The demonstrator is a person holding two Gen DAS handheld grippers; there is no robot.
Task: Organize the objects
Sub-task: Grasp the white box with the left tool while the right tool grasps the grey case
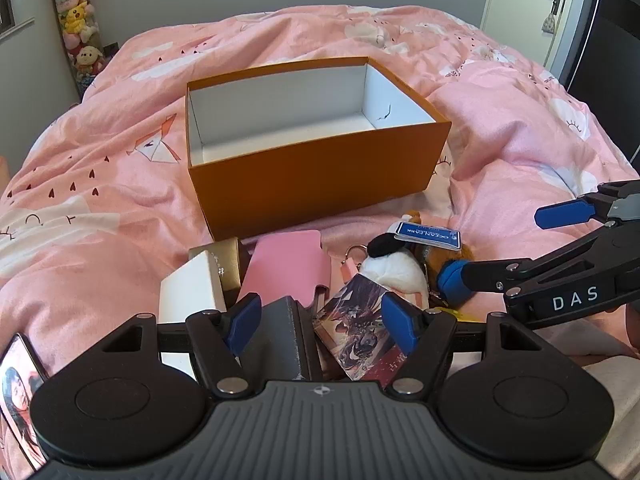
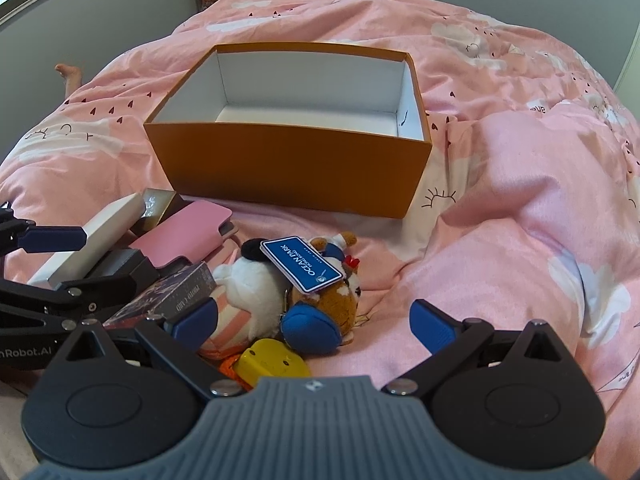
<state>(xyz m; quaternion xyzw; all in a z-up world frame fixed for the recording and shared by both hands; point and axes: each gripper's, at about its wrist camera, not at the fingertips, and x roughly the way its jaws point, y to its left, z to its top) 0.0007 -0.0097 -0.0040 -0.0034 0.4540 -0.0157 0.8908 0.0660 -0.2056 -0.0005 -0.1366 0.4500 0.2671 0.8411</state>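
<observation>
An empty orange box (image 1: pixel 312 172) (image 2: pixel 288 168) with a white inside sits on the pink bedspread. In front of it lies a pile: a white box (image 1: pixel 192 292) (image 2: pixel 92 232), a gold box (image 1: pixel 226 260), a pink case (image 1: pixel 288 268) (image 2: pixel 188 236), a grey box (image 1: pixel 280 340), a photo card pack (image 1: pixel 356 320) (image 2: pixel 176 292), a white plush (image 1: pixel 392 272) (image 2: pixel 252 292), a brown plush with a blue Ocean Park tag (image 2: pixel 304 264), and a yellow toy (image 2: pixel 272 360). My left gripper (image 1: pixel 322 324) is open over the grey box and card pack. My right gripper (image 2: pixel 312 328) is open above the plushes.
The pink bedspread (image 1: pixel 100 208) is rumpled, with a raised fold at right (image 2: pixel 520 184). A phone (image 1: pixel 18 396) lies at the left edge. A column of plush toys (image 1: pixel 76 20) stands by the far wall. A door (image 1: pixel 556 4) is at the far right.
</observation>
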